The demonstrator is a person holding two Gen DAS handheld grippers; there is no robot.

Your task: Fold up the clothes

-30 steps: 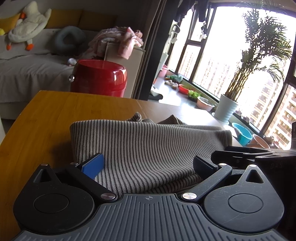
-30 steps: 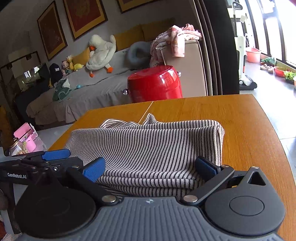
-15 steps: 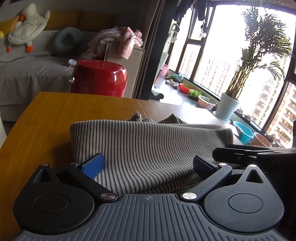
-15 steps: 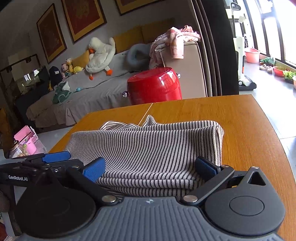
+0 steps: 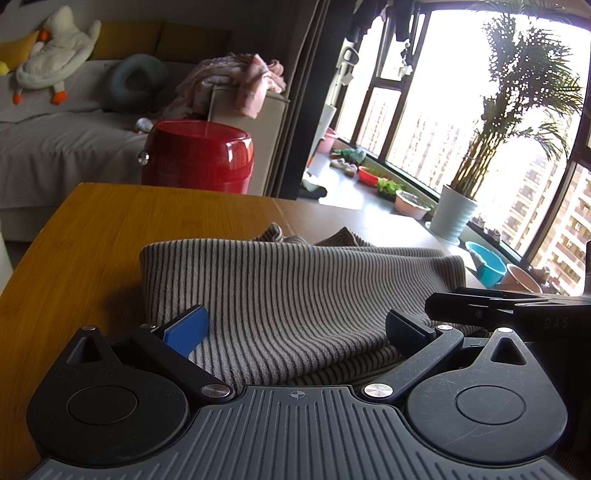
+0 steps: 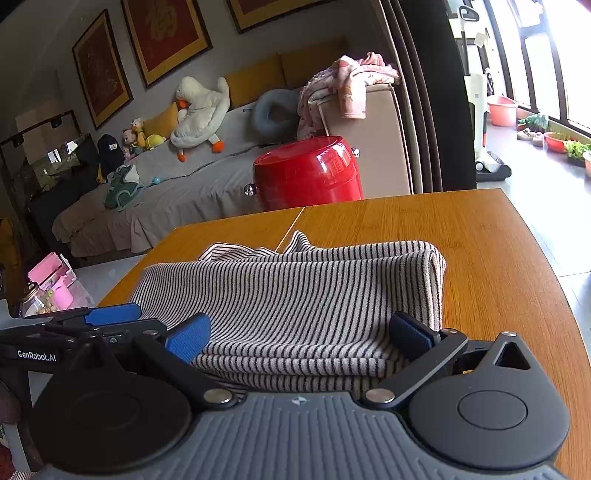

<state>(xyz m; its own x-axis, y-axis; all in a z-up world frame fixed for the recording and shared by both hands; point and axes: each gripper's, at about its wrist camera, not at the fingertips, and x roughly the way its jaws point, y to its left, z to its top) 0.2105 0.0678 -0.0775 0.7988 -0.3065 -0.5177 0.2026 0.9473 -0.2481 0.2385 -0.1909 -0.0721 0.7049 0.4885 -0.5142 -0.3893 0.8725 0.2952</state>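
Both grippers sat low & level at the near edge of the folded striped garment, side by side. Left gripper was spread wide, blue pads straddling the cloth's near hem w/o clamping. Right gripper was likewise released, pads apart over the stacked layers. The garment lay folded on the wooden table, rounded fold at its right side. Beyond the table: a red drum stool, a grey sofa w/ a plush goose, framed pictures, a potted palm by the windows. "GenRobot.AI" was legible on the left gripper's side in the right wrist view.
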